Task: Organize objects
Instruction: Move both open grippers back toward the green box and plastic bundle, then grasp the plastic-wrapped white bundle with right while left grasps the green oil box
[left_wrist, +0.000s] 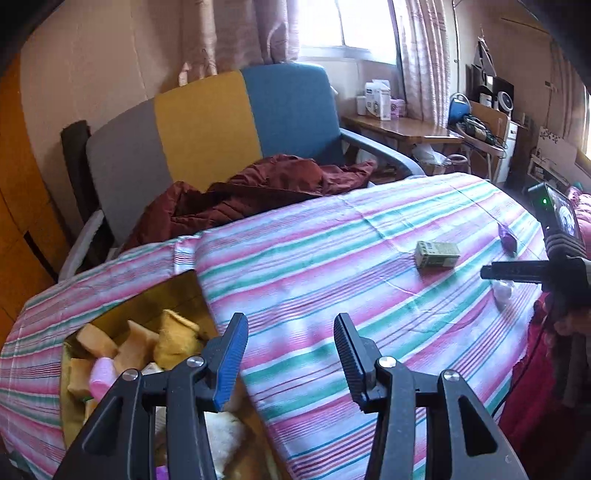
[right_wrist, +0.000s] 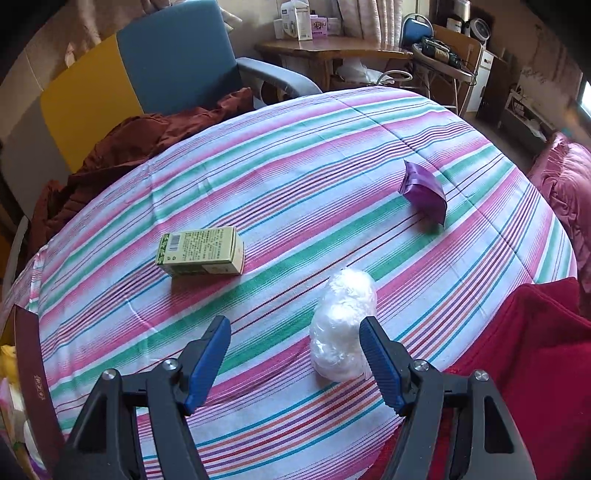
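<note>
A striped bedspread (right_wrist: 295, 155) carries a green carton (right_wrist: 201, 251), a purple packet (right_wrist: 424, 190) and a clear bag of white stuff (right_wrist: 343, 325). My right gripper (right_wrist: 295, 332) hangs open just above the cloth, with the white bag lying against the inner side of its right finger (right_wrist: 380, 365). My left gripper (left_wrist: 290, 332) is open and empty over the bedspread, beside a cardboard box (left_wrist: 177, 295) filled with several soft toys. The left wrist view also catches the green carton (left_wrist: 436, 254), the purple packet (left_wrist: 508, 236) and the white bag (left_wrist: 503, 291) below the other gripper's finger.
A grey, yellow and blue armchair (left_wrist: 221, 122) stands behind the bed with a maroon jacket (left_wrist: 258, 192) on it. A wooden desk (right_wrist: 332, 50) with boxes is at the back. A red blanket (right_wrist: 517, 350) lies at the bed's right edge. A dark red box flap (right_wrist: 33, 376) shows at left.
</note>
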